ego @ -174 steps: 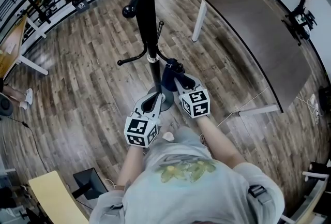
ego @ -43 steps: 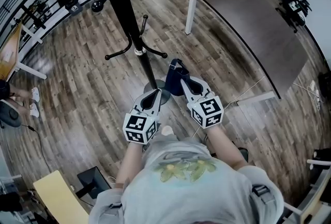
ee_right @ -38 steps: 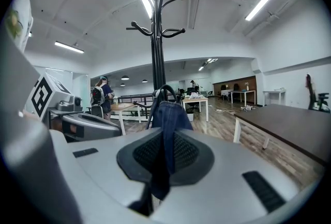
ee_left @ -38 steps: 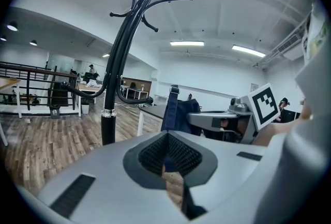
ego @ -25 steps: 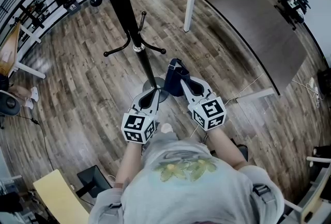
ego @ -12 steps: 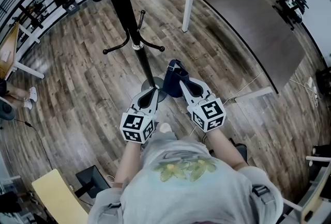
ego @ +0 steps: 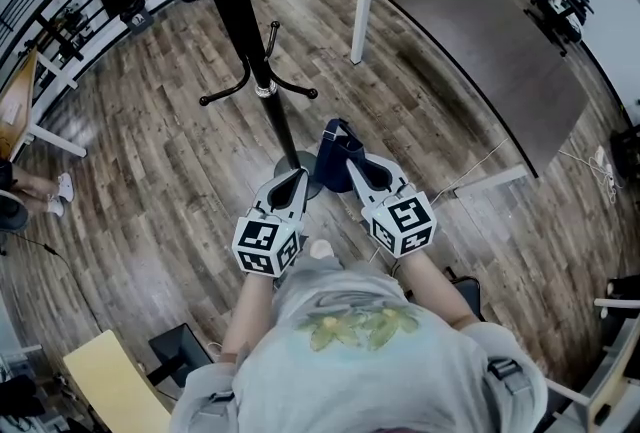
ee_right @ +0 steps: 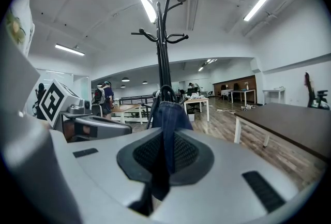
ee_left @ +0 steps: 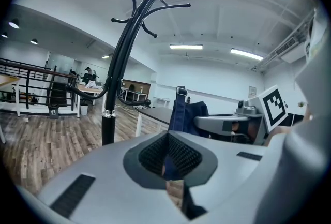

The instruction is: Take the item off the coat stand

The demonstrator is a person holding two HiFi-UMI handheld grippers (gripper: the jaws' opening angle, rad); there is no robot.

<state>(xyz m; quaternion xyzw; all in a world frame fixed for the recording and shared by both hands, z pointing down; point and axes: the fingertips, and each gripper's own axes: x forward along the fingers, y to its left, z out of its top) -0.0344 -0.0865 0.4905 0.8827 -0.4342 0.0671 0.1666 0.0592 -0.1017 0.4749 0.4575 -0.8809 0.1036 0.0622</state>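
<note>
Wooden floor, bag in right tool

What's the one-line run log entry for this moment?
right gripper: shut on blue denim bag | bag: off coat stand, clear of hooks | left gripper: shut, empty

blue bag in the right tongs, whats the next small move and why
Probably carry the blue bag, pinched in the shut right tongs, over toward the dark table to set it down: it already hangs clear of the coat stand, so nothing is left to unhook.
</note>
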